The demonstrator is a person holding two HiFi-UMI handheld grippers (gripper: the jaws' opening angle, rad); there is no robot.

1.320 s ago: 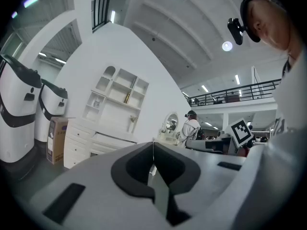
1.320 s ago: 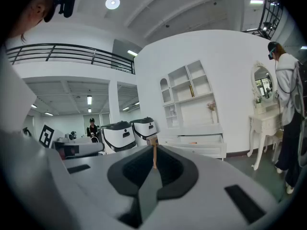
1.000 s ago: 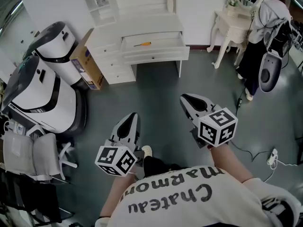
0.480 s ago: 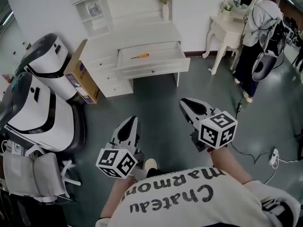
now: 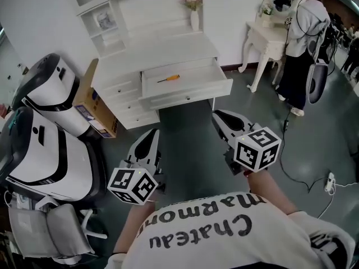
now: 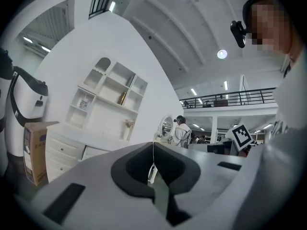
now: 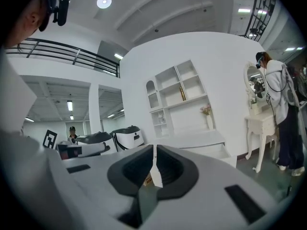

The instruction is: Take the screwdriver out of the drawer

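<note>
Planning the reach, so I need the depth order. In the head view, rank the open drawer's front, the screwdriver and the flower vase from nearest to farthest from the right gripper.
1. Drawer front: just ahead of the right gripper, slightly to its left.
2. Screwdriver: lying inside the drawer, further left.
3. Flower vase: on the desk top, at the back.

The right gripper [image 7: 154,147] has its jaws together, nothing between them. Ahead stands a white desk [image 7: 194,139] with its drawer [image 7: 216,151] open, a person [image 7: 283,104] at far right
</note>
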